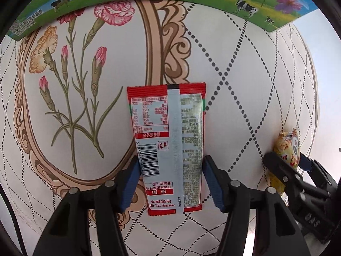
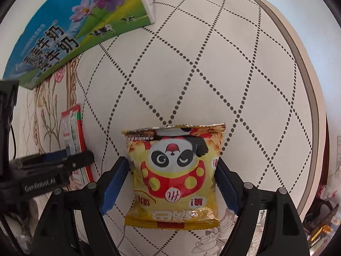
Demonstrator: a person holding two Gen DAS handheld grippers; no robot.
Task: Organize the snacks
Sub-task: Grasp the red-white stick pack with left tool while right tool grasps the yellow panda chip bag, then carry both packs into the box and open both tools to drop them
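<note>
Pads of my left gripper [image 1: 171, 183] stand at either side of the flat red and white snack sachet [image 1: 168, 147], lying barcode-up at lower centre; whether they press it I cannot tell. My right gripper [image 2: 171, 186] straddles the yellow panda-print crisp packet [image 2: 173, 177], jaws wide, blue pads just clear of its edges. Both lie on the white quilted floral tablecloth [image 2: 213, 74]. A blue-green milk carton box [image 2: 70, 27] sits upper left.

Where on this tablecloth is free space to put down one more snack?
Free: the dotted-diamond cloth between the panda snack bag, milk carton and table rim. Crowded: the strip between the red packet and the panda bag.
</note>
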